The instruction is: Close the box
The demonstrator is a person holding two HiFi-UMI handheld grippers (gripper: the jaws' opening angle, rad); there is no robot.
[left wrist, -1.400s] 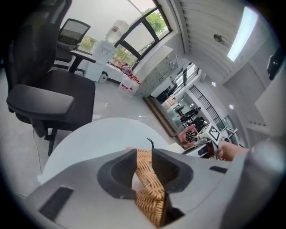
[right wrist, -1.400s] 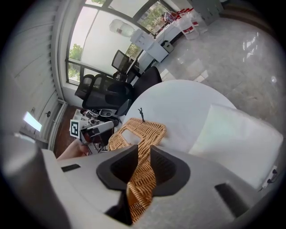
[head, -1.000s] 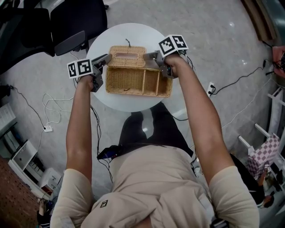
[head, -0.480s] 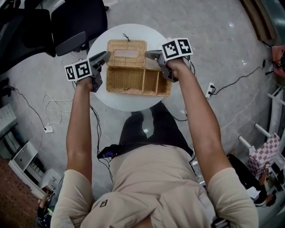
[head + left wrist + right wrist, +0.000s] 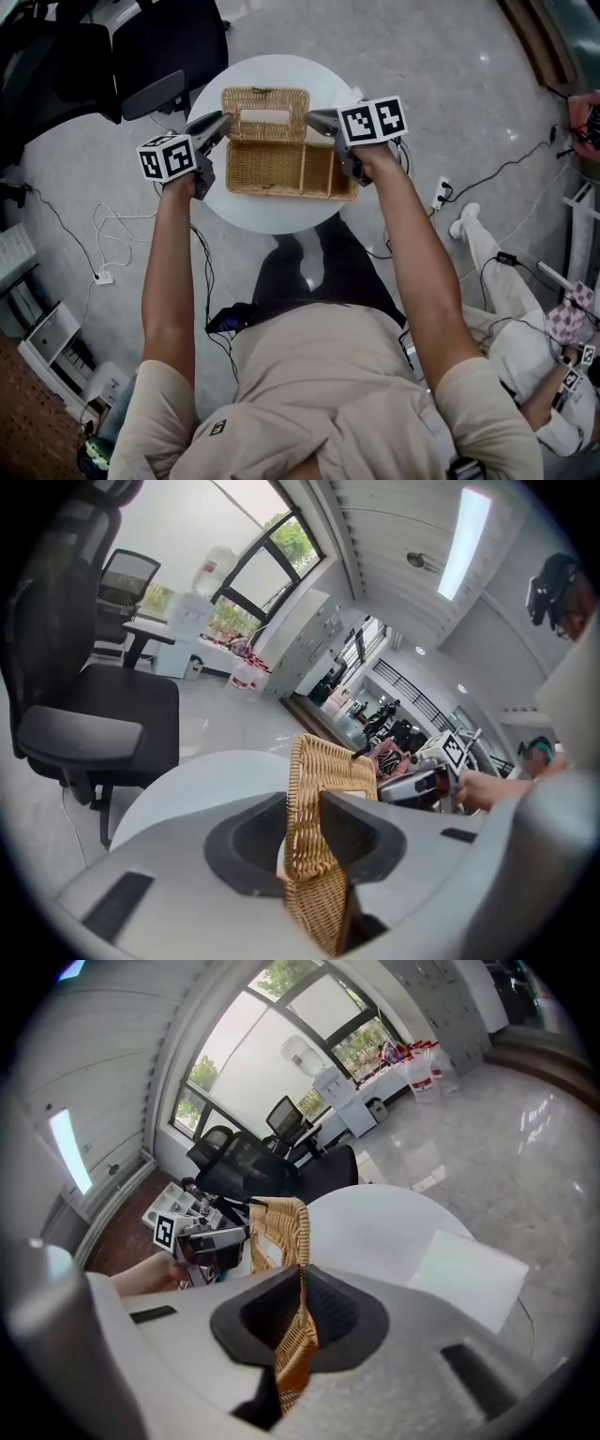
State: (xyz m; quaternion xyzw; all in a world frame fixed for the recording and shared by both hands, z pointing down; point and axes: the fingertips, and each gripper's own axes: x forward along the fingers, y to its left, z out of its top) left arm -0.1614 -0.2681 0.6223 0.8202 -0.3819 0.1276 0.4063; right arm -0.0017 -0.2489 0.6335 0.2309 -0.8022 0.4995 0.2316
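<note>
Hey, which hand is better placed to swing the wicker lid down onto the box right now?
Right. The right tongs are closing on the lid at its edge, with wicker pinched between them. The left tongs stand wider around the opposite edge and seem not to be clamping, so they would likely only guide.

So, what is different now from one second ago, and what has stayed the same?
The right gripper has taken hold: its jaws, wider before, are closing on the right edge of the wicker lid. Both hands tilted slightly. The left gripper still has its jaws apart around the lid's left edge. The box and the round table have not moved, and the lid is still open.
</note>
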